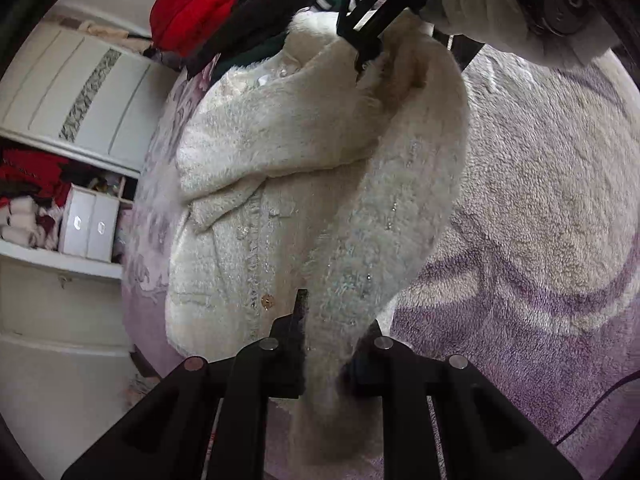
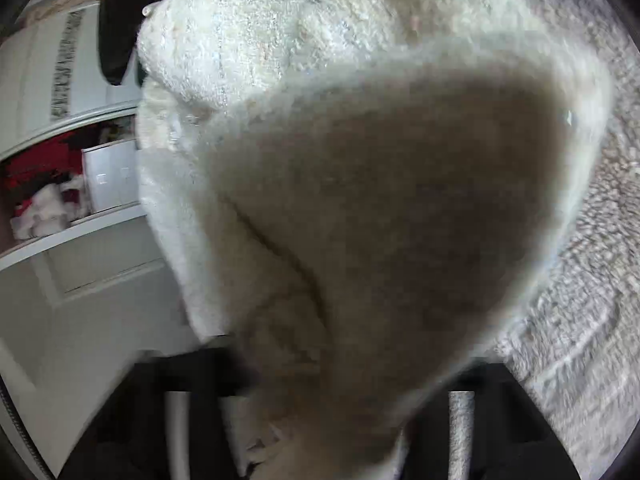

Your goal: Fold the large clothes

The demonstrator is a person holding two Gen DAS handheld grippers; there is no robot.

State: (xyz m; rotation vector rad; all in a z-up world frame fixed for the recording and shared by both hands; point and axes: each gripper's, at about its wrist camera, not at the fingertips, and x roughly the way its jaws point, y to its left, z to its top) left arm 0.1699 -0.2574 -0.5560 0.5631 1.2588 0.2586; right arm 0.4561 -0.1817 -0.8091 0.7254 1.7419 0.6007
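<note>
Bedroom in a home. Bed with fleece blanket (image 1: 540, 200), white wardrobe (image 1: 72, 92), shelf (image 1: 60, 258) stuffed with clothes and boxes (image 1: 90, 226).

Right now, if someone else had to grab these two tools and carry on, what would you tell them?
Left hand-held gripper: shut on the near edge of the fluffy white coat.
Right hand-held gripper: shut on the far end of the same edge, lifted; its own camera is mostly filled by the coat's lining.
The coat lies on the purple patterned blanket, with one sleeve already laid across the front. A pile of red and dark clothes sits beyond it.
Done: sleeve folded in, right side lifted.
Left: probably carry the lifted side across, then fold the coat shorter.
</note>
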